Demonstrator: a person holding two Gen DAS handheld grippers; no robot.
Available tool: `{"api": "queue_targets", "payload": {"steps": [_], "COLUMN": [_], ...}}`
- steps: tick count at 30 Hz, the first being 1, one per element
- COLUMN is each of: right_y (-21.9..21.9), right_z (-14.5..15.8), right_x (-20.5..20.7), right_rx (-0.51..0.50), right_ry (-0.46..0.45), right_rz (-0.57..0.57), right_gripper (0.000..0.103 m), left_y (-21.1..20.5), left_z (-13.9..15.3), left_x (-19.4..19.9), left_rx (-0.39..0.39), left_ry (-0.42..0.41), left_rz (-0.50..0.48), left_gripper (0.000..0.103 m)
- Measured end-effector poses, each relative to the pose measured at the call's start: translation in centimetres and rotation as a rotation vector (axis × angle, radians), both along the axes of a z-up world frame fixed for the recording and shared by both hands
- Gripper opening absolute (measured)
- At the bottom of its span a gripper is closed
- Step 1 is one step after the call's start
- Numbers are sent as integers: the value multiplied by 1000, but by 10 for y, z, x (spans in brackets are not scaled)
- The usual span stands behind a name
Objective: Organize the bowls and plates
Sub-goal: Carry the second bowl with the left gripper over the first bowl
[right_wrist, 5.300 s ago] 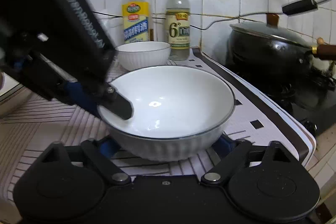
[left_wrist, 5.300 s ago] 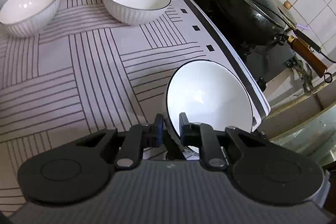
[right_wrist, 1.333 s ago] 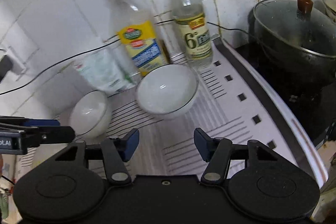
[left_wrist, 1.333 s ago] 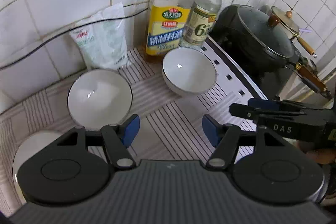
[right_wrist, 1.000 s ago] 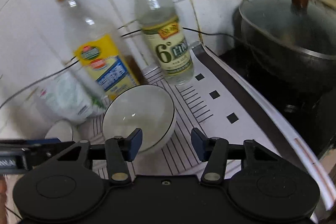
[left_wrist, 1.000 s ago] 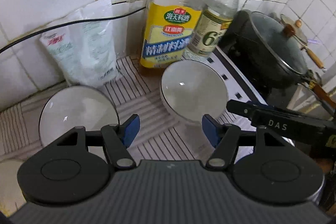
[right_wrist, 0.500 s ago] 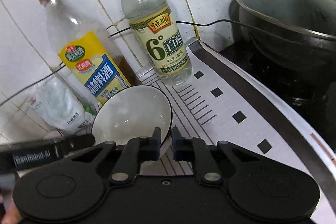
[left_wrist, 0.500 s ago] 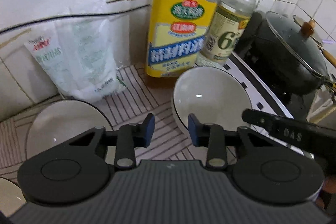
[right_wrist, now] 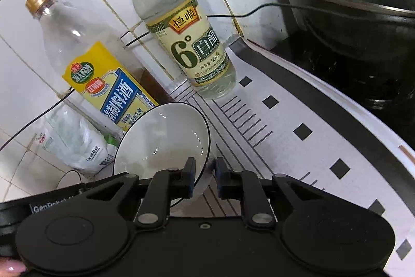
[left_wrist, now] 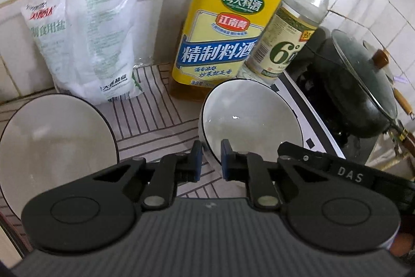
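A white bowl with a dark rim (left_wrist: 249, 118) stands on the striped mat in front of two bottles. My left gripper (left_wrist: 208, 160) is shut on its near-left rim, one finger inside and one outside. My right gripper (right_wrist: 203, 178) is shut on the same bowl's (right_wrist: 160, 144) right rim. The right gripper's body shows at the right of the left wrist view (left_wrist: 337, 168). A second white bowl (left_wrist: 52, 144) sits to the left on the mat, apart from both grippers.
A yellow-labelled cooking wine bottle (left_wrist: 223, 43) and a vinegar bottle (left_wrist: 290, 43) stand against the tiled wall behind the bowl. A salt bag (left_wrist: 83, 43) leans on the wall at left. A black lidded pot (right_wrist: 358, 17) sits on the stove at right.
Both grippers have moved in toward the bowl by the bottles and closed on its rim, the left on the near-left side and the right on the right side.
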State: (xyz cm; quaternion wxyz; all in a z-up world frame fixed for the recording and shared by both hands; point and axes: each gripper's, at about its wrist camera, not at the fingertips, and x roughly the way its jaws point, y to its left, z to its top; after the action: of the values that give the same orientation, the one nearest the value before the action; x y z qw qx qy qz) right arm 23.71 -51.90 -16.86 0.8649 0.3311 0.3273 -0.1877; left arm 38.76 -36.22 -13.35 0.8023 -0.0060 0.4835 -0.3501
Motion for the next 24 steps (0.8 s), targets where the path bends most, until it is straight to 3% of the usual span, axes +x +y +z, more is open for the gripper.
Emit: {"api": "queue_targets", "payload": {"steps": [4, 7, 17, 24], "right_y": [-3, -8, 17, 47], "right_z": [4, 8, 45, 68], "right_x": [10, 5, -38, -74], "right_rx": [20, 95, 98, 131], "right_ry": [83, 80, 54, -4], "right_rz": [34, 31, 105, 168], "right_gripper": [18, 18, 18, 18], "left_y": [-5, -4, 21, 57], "left_z": [6, 14, 56, 100], "left_x": [-6, -12, -56, -97], "left_rx": [46, 60, 122, 154], "left_ry": [-13, -18, -45, -132], "left_rz": [-3, -5, -42, -53], "left_gripper": [13, 13, 13, 13]}}
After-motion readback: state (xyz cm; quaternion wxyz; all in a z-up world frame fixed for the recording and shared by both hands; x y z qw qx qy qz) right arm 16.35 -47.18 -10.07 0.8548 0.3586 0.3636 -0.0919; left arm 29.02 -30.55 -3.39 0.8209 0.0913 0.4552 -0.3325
